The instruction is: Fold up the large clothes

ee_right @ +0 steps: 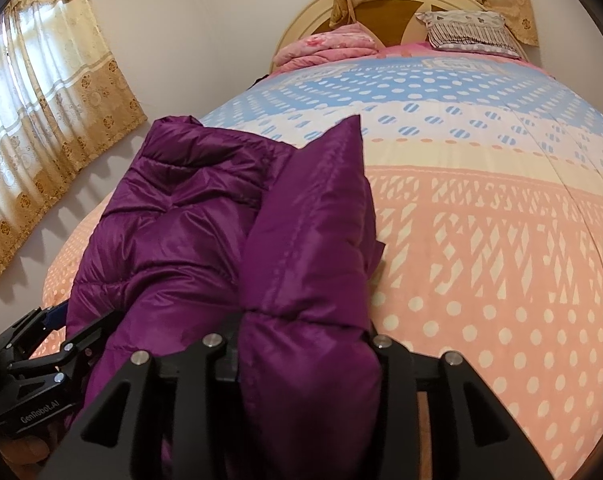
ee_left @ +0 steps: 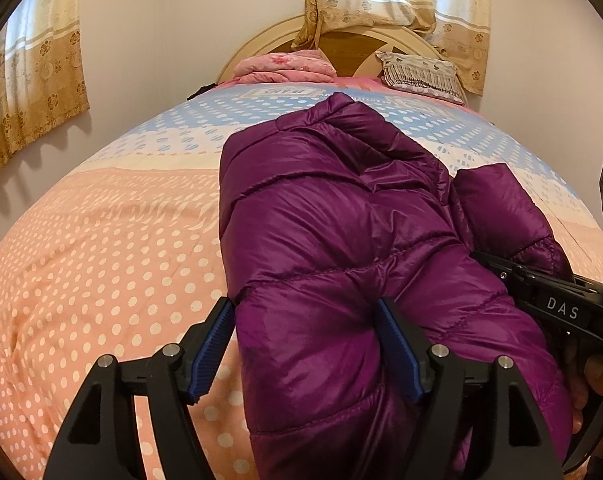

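Note:
A purple puffer jacket (ee_left: 341, 208) lies lengthwise on the bed, partly folded, collar end toward the headboard. My left gripper (ee_left: 305, 344) is open, its blue pads (ee_left: 215, 344) on either side of the jacket's near left hem. My right gripper (ee_right: 307, 344) has its jaws wide apart around a thick purple fold (ee_right: 313, 240) of the jacket's right side; the fingertips are hidden by the fabric. The right gripper also shows in the left wrist view (ee_left: 557, 300), and the left gripper shows low left in the right wrist view (ee_right: 49, 344).
The bed has a polka-dot quilt (ee_left: 101, 260), peach near me and blue farther off. A pink folded blanket (ee_left: 285, 66) and a pillow (ee_left: 421, 74) lie by the wooden headboard (ee_left: 353, 48). Curtains (ee_left: 33, 80) hang on the left wall.

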`<action>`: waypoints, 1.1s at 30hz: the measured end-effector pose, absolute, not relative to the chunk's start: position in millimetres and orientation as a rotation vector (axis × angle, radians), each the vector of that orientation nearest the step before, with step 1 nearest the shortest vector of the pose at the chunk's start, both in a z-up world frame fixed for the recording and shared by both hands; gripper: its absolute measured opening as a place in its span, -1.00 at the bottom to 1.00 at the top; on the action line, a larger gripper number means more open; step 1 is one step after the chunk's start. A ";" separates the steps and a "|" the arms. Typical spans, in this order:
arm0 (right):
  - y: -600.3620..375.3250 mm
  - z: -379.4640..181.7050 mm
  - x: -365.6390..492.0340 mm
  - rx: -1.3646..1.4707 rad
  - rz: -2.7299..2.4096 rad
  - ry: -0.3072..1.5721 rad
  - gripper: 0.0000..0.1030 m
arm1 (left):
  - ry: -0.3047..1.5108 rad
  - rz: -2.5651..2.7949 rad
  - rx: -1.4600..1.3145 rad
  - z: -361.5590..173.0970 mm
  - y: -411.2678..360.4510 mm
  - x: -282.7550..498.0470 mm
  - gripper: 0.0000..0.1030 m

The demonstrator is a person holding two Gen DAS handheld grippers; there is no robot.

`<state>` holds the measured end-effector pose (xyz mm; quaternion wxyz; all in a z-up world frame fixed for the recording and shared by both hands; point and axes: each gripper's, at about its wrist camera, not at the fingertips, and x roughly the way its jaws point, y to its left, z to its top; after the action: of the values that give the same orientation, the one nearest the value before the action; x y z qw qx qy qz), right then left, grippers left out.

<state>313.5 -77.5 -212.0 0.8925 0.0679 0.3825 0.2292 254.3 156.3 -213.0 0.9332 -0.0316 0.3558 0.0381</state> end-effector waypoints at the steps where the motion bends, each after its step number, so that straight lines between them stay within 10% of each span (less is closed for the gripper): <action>1: -77.6 -212.3 313.2 0.141 0.475 0.793 -0.19 | 0.727 0.078 -0.067 -212.7 158.6 254.1 0.41; 33: -82.2 -223.3 312.9 0.153 0.415 0.782 0.26 | 0.707 0.098 -0.137 -225.2 180.7 249.9 0.79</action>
<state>312.9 -82.2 -223.3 0.9007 0.0737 0.3782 0.2005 249.9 180.7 -225.2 0.9346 -0.0670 0.3460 0.0480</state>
